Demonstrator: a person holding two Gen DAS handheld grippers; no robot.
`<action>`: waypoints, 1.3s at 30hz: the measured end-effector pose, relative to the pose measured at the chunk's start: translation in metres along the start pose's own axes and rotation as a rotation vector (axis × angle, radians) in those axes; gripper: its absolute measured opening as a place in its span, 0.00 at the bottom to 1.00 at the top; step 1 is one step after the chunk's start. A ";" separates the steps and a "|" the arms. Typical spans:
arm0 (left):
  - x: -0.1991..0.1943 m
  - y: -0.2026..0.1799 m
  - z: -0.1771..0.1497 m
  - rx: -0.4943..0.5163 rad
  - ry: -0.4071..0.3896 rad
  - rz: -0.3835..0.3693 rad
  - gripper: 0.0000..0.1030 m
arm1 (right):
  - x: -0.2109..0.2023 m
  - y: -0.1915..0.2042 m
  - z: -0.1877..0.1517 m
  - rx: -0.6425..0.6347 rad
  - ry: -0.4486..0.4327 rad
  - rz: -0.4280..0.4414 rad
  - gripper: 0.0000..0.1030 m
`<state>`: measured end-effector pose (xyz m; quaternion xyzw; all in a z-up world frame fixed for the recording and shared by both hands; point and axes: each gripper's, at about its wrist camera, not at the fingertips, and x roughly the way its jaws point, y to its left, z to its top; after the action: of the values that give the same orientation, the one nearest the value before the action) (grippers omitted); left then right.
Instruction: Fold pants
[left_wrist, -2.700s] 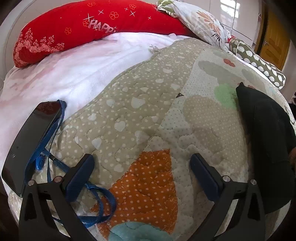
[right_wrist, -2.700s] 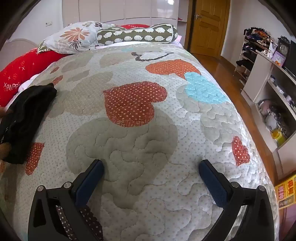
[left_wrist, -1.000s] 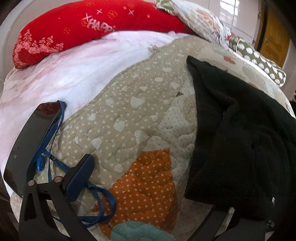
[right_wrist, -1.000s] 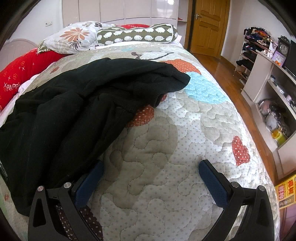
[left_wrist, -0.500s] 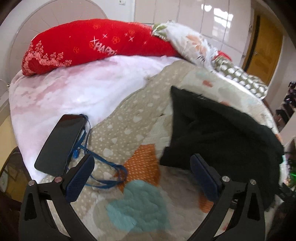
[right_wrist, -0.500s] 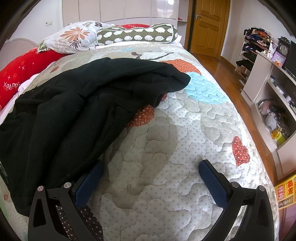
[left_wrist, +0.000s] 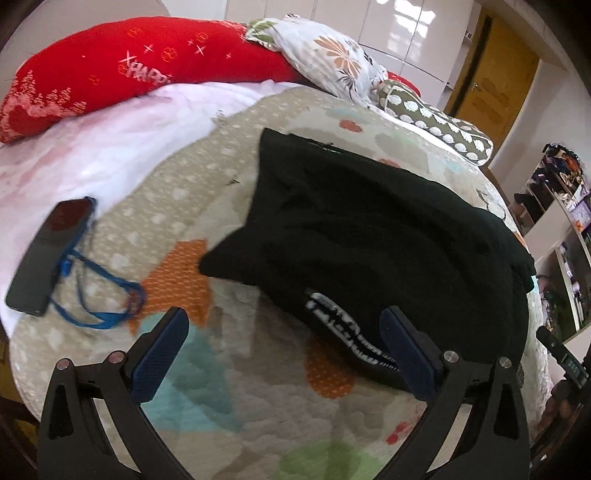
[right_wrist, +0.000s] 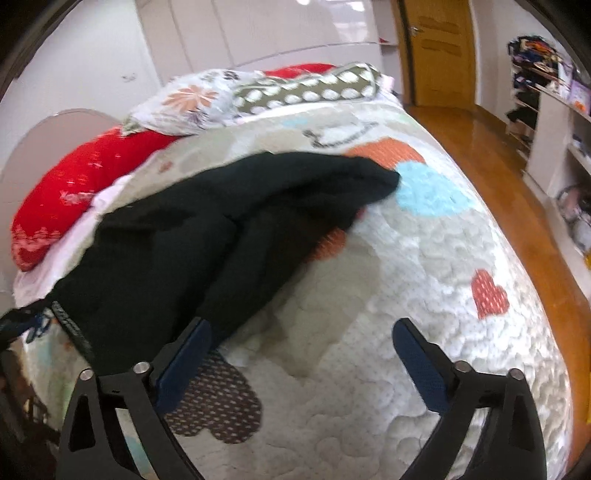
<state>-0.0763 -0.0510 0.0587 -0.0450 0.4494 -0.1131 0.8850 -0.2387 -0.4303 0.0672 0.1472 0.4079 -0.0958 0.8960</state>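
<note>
Pants (left_wrist: 369, 236) stretch lengthwise beyond the waistband (left_wrist: 343, 328), nearest the left tool (left_wrist: 284, 350), released; right tool (right_wrist: 299, 354) closing, empty.

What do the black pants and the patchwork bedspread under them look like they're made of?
Black pants: looks like soft matte knit or fleece, with limp folds, no shine, and a printed white waistband. Heart-patterned patchwork bedspread: probably quilted cotton, with puffy stitched swirls and dotted patches.

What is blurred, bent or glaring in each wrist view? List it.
Left wrist view: motion blur smears the quilt; the black pants stay fairly crisp; window glare on the glossy wardrobe doors. Right wrist view: blur softens the pants and pillows; fisheye bulges the bed; the wood floor shines.
</note>
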 end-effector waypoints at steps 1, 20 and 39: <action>0.001 -0.001 -0.001 -0.002 -0.001 -0.003 1.00 | 0.002 0.000 0.002 -0.001 0.006 0.010 0.84; 0.047 -0.004 0.011 -0.078 0.080 -0.073 0.95 | 0.053 -0.013 0.024 0.086 -0.013 0.062 0.23; 0.008 -0.009 -0.007 -0.020 0.091 -0.181 0.10 | -0.069 -0.052 -0.036 0.120 -0.028 -0.009 0.02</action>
<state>-0.0787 -0.0612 0.0505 -0.0893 0.4845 -0.1900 0.8492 -0.3240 -0.4629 0.0874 0.1975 0.3893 -0.1263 0.8908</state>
